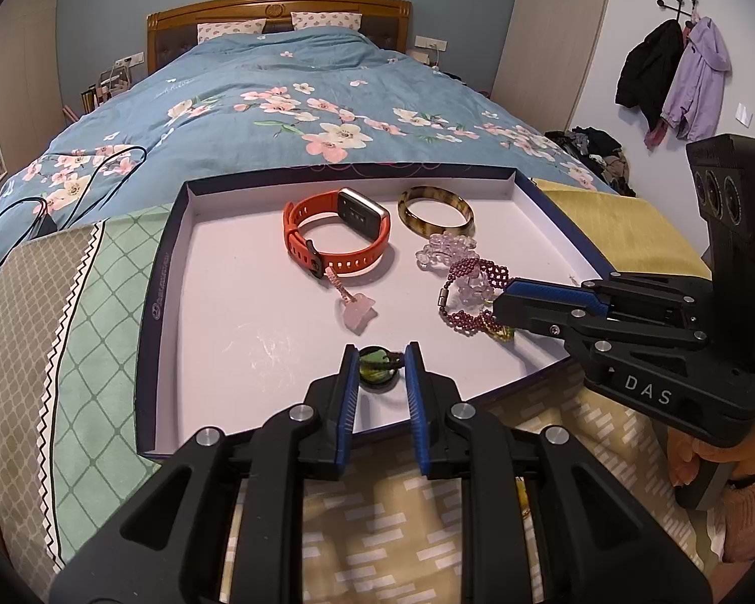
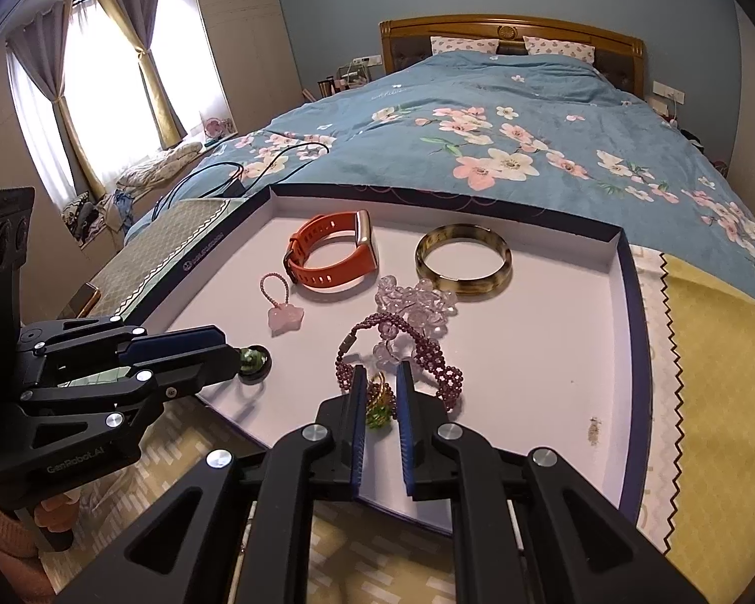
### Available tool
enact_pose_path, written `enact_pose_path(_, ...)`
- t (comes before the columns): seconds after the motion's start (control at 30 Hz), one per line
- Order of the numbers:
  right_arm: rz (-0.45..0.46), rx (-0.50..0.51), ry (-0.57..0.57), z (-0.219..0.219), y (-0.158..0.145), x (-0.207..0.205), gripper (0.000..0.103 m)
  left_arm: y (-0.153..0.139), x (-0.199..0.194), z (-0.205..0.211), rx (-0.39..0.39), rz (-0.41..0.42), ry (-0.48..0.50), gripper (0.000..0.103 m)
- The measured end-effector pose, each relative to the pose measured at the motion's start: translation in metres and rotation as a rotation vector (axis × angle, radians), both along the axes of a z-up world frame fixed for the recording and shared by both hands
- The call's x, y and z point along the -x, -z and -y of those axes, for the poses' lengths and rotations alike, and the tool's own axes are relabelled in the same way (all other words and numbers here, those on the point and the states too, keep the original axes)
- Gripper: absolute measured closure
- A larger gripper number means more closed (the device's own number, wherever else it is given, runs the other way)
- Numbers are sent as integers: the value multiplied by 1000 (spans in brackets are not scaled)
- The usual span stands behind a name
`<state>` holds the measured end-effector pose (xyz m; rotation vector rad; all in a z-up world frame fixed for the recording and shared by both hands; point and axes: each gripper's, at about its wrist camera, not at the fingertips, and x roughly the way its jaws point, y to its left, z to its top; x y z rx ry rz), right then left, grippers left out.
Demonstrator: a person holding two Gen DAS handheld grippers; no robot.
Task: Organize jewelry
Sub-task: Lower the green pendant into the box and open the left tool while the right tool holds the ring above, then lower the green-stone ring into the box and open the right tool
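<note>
A white tray with a dark rim [image 1: 236, 302] [image 2: 553, 352] lies on the bed and holds jewelry: an orange watch [image 1: 337, 236] [image 2: 332, 251], a brown bangle [image 1: 435, 211] [image 2: 463, 256], a clear bead bracelet [image 1: 445, 249] [image 2: 418, 302], a purple bead bracelet [image 1: 470, 297] [image 2: 428, 352] and a pink star charm [image 1: 360, 312] [image 2: 284, 317]. My left gripper [image 1: 381, 357] [image 2: 234, 352] is shut on a round green pendant [image 1: 377, 372] [image 2: 251, 360] near the tray's front edge. My right gripper [image 2: 381, 377] [image 1: 498, 309] is shut on a green and gold ring [image 2: 380, 405] beside the purple bracelet.
The tray rests on patterned cloths [image 1: 75, 302] and a yellow cloth [image 2: 720, 377] at the foot of a bed with a blue floral quilt [image 1: 287, 100]. Black cables [image 1: 50, 186] lie on the quilt at the left. Coats [image 1: 679, 80] hang on the right wall.
</note>
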<state>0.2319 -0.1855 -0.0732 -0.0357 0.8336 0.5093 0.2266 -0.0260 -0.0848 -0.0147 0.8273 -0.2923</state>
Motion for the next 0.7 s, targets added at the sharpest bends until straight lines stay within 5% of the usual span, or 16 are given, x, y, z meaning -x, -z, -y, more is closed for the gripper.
enact_pose_path(0.7,62,-34,1,13,-21,33,73,-26,33,-4,-17,92,1,67)
